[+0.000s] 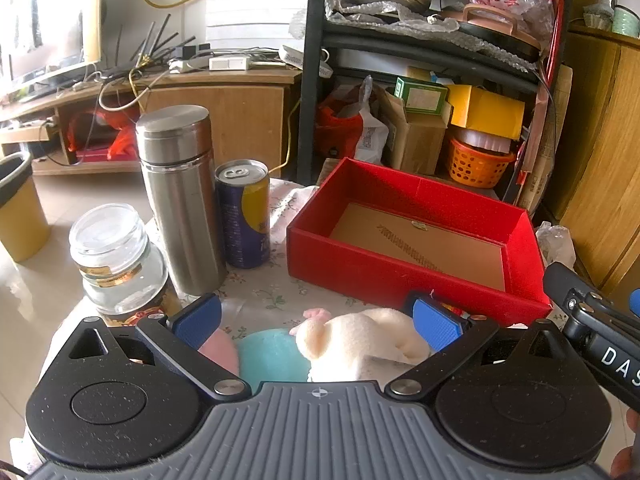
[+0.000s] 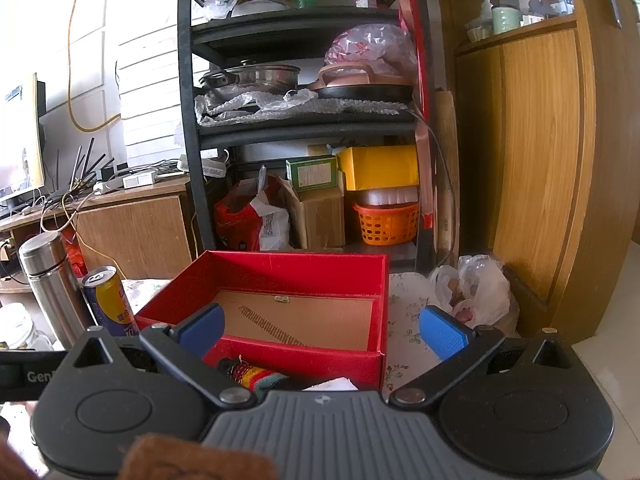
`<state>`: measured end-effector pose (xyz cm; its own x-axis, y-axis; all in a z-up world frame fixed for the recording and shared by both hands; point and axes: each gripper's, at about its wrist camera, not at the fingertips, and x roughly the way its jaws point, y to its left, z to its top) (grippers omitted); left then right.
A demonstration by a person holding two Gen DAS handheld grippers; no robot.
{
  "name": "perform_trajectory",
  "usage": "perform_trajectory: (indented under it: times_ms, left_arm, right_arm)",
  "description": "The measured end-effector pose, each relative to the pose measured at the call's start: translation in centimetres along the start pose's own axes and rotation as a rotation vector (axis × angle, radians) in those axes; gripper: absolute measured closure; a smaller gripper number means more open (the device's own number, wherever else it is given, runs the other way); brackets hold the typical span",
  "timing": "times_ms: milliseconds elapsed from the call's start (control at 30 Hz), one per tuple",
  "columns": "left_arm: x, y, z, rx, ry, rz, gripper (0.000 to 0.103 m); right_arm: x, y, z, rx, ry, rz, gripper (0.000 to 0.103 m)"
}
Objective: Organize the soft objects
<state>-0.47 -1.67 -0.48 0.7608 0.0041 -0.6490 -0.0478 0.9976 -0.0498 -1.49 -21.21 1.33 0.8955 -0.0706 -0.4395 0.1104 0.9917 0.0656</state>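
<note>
Cluttered shelving [image 2: 304, 128] and a wooden cabinet [image 2: 536, 160] stand behind a small table covered with a flowered cloth [image 1: 260, 292]. On the cloth sits an open red box [image 1: 416, 276], its cardboard floor bare except for a dark zigzag strip lying across it.

In the left wrist view, the left gripper [image 1: 318, 320] has its blue-padded fingers [image 1: 198, 318] spread wide, gripping nothing. Between them, at 6 o'clock of the box and just in front of its near wall, lies a cream plush toy [image 1: 360, 344] with a pink tip. A pale blue soft piece [image 1: 272, 354] touches the toy at its 9 o'clock, and a pink one [image 1: 218, 350] lies beyond that, partly under the left finger. At 9 o'clock of the box stand a blue and yellow can [image 1: 244, 212], a steel flask [image 1: 180, 196] and a glass jar [image 1: 120, 256], close together.

In the right wrist view, the right gripper [image 2: 322, 328] is also spread wide and holds nothing, with the box ahead of it. A striped knitted item [image 2: 252, 374] lies against the box's near wall, at 6 o'clock of the box, low between the fingers. A white scrap [image 2: 332, 384] shows just beside it. A crumpled plastic bag [image 2: 476, 288] sits at 3 o'clock of the box, near the cabinet.
</note>
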Motion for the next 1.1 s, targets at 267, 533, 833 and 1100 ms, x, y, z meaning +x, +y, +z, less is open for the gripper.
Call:
perform_trajectory:
  times_ms: [267,533,833,1100]
  left_arm:
    - [0.0,0.0,-0.1,0.011,0.006,0.003,0.005]
    - [0.1,0.5,-0.4,0.044,0.019,-0.002,0.005]
    - [-0.2,0.8,-1.3,0.098,0.023,-0.008,0.006]
    - [-2.4,0.3,-2.0,0.361,-0.08,-0.093,0.006]
  right_arm:
    - [0.1,0.0,-0.2,-0.006,0.002,0.002,0.024]
    - [-0.5,-2.3,0.0,0.027,-0.003,-0.023,0.024]
    - [0.3,-8.2,-0.2,0.118,0.07,-0.13,0.024]
    - [1.2,-11.5,-2.3,0.099,0.183,-0.173,0.024]
